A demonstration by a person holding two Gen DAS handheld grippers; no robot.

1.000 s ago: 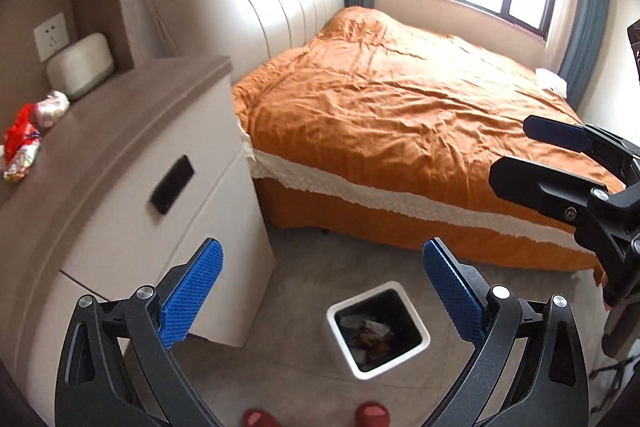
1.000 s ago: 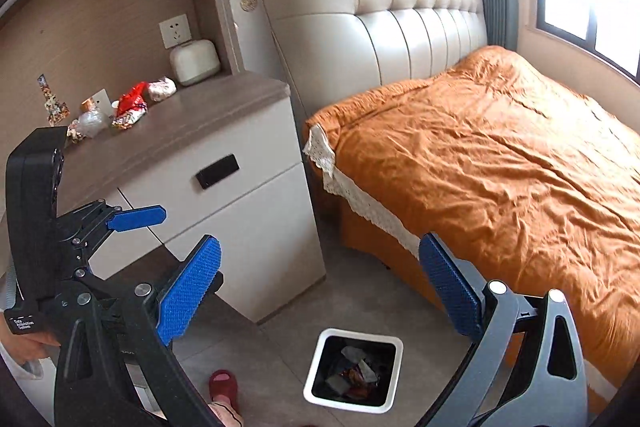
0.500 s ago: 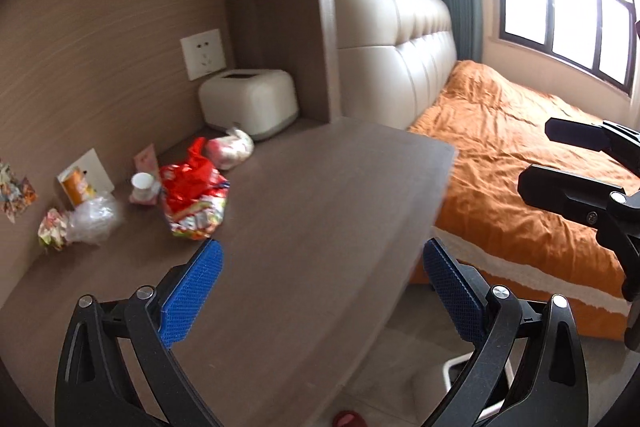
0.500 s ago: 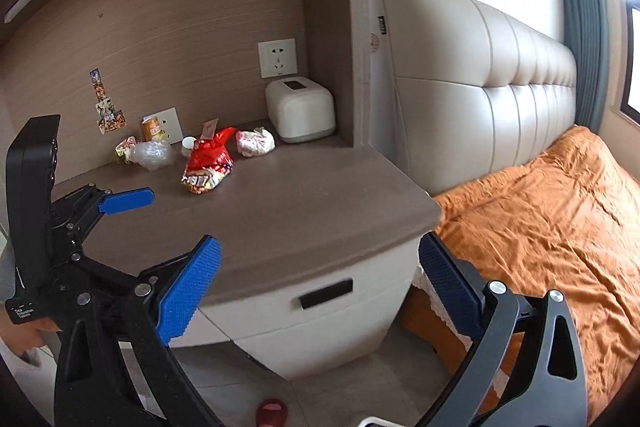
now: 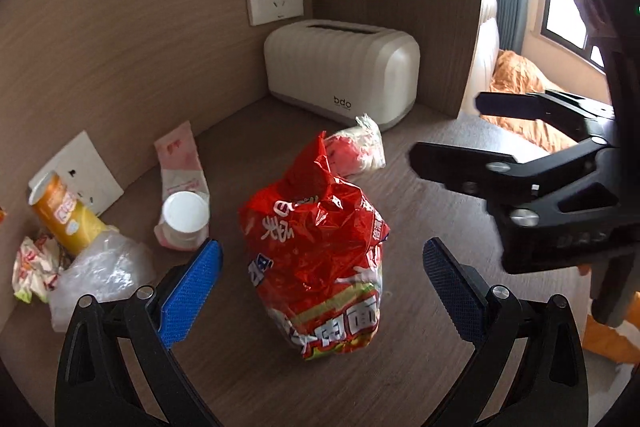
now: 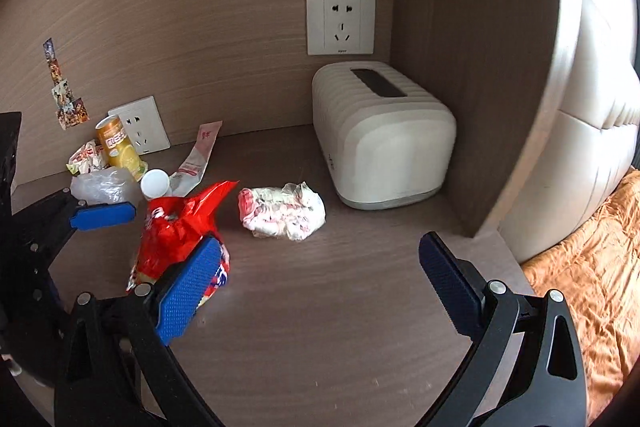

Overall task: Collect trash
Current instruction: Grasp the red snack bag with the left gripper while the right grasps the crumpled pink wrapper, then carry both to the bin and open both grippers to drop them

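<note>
Lay crinkled and glossy, the red noodle bag, on the matt wood-grain nightstand top, roughly mid-surface, its torn mouth pointed toward the back wall. Just behind it, nearer the back right corner, a crumpled white-and-pink wrapper, soft and wadded. Stood in that corner a ribbed, rounded cream tissue box, smooth plastic with a dark slot on top. Clustered along the back left edge: a yellow cylindrical tube, a cloudy clear plastic bag, a small white round cap on a flat pink sachet, and a scrunched printed wrapper. Hovered low over the bag, the left gripper, blue ribbed fingers spread wide to either side of it, touching nothing. Hung alongside to the right, the right gripper, likewise spread wide and empty, aimed at open wood in front of the crumpled wrapper.
</note>
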